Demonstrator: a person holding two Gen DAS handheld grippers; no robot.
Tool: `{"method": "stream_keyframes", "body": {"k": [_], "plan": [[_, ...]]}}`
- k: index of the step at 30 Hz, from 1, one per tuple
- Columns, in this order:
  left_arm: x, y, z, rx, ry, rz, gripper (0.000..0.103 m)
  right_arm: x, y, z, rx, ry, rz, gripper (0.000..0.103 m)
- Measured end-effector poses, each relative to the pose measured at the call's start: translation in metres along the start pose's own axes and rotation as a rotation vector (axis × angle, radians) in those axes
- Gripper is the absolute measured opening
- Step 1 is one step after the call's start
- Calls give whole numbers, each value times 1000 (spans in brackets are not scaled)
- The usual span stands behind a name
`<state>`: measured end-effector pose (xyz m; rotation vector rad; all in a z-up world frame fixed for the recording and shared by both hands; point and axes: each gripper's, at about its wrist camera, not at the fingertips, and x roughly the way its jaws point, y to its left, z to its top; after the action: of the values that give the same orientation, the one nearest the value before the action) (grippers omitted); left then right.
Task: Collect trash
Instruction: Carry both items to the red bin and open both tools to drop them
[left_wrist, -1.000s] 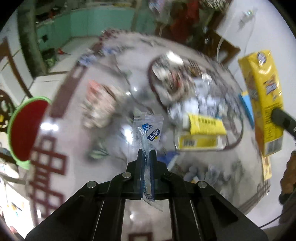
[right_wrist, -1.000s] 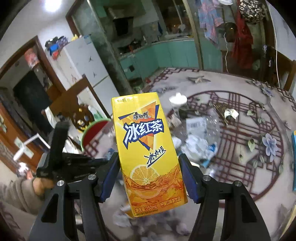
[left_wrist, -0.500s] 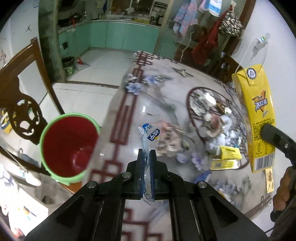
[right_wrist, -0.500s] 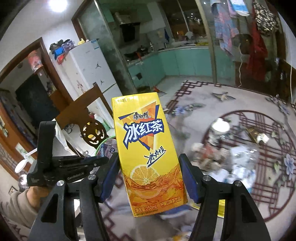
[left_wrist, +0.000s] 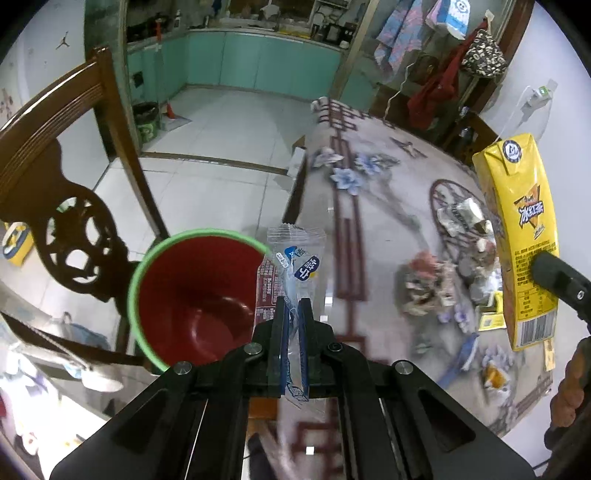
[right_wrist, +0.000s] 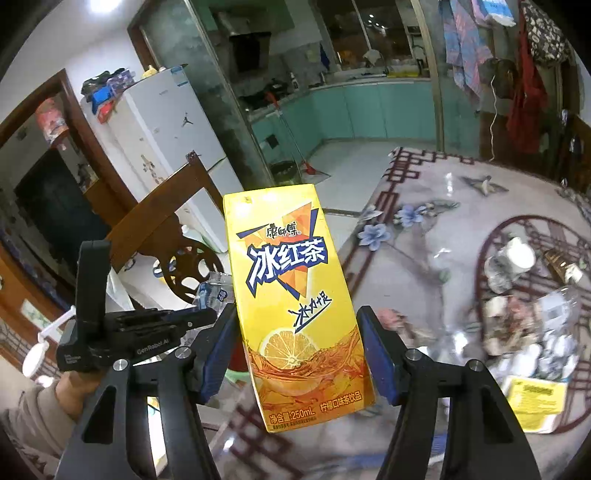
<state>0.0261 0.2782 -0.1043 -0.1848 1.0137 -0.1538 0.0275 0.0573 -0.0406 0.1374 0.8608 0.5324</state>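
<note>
We've got two bits of trash in hand right now. The clear plastic wrapper (left_wrist: 295, 266) is pinched flat between the pressed-together jaws of the left gripper (left_wrist: 293, 325), sticking straight up and forward along the fingers. The yellow iced tea carton (right_wrist: 291, 306) stands upright with its long axis running away from the right gripper (right_wrist: 295, 343), whose blue pads (right_wrist: 376, 354) squeeze it on both sides down near the bottom half.

What matters for the drop: the red bin with the green rim (left_wrist: 192, 295) sits just below and to the left of the wrapper's tip in the left wrist view, off the table's edge (left_wrist: 295, 184) next to the wooden chair (left_wrist: 66, 192). So the left hand looks nearer, and we'd guess the wrapper goes in first. The carton is further right and would need to come across. From the right wrist view only a sliver of the bin's green edge shows under the carton.

Count so far: one wrapper, one carton, one bin, one chair. The pile of leftover trash (left_wrist: 465, 266) on the table is too blurry to count properly; we can make out at least one yellow packet (right_wrist: 535, 398) and some crumpled white stuff.
</note>
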Motion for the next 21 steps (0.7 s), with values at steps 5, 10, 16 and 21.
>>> {"method": "stream_keyframes", "body": {"k": [5,10,16,21], "plan": [[9,36,1,-29,30,8,4,42,24,3,27,33,13,64],[19,66,1,-64,58,19,4,95,46,2,38,99,41,64],[28,89,-4,-108,91,20,4,151,58,-5,27,188,34,64],[31,98,-4,-139,94,17,42,175,64,-2,5,199,2,66]]}}
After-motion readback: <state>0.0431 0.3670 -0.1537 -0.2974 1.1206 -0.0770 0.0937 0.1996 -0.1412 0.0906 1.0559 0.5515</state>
